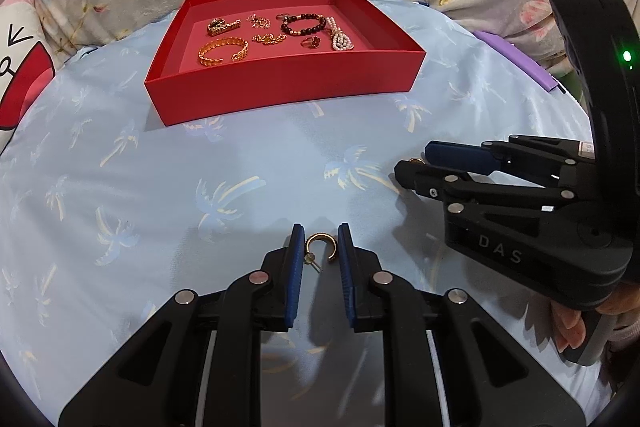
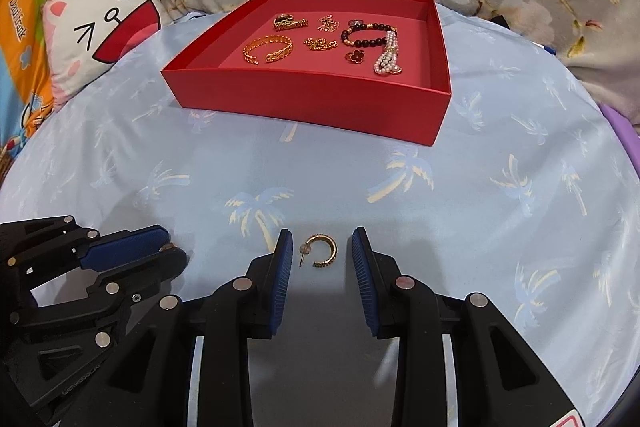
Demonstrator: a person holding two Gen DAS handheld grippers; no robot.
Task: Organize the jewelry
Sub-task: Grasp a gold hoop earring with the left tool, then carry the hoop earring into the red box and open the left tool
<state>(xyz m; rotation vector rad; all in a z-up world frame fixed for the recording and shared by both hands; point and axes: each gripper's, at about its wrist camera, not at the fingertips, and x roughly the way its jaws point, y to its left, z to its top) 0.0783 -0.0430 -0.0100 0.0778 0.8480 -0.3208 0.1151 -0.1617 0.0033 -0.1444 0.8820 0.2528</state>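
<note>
Tray: red tray [image 1: 280, 83] on the blue palm-print cloth [image 1: 120, 187], with bracelets [image 1: 223, 51] and rings inside.
Left gripper [image 1: 320, 227]: closed on a gold hoop earring [image 1: 321, 247] lying on the cloth, pads against its sides.
Right gripper [image 2: 322, 231]: jaws apart around a second earring [image 2: 320, 251], clear of both pads, near the tray.

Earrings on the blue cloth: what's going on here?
A person works two grippers. The left gripper is pinched on one hoop, and the right gripper stands open around a second hoop. Both hoops lie on the cloth, and neither is yet in the red tray with the other jewelry.
</note>
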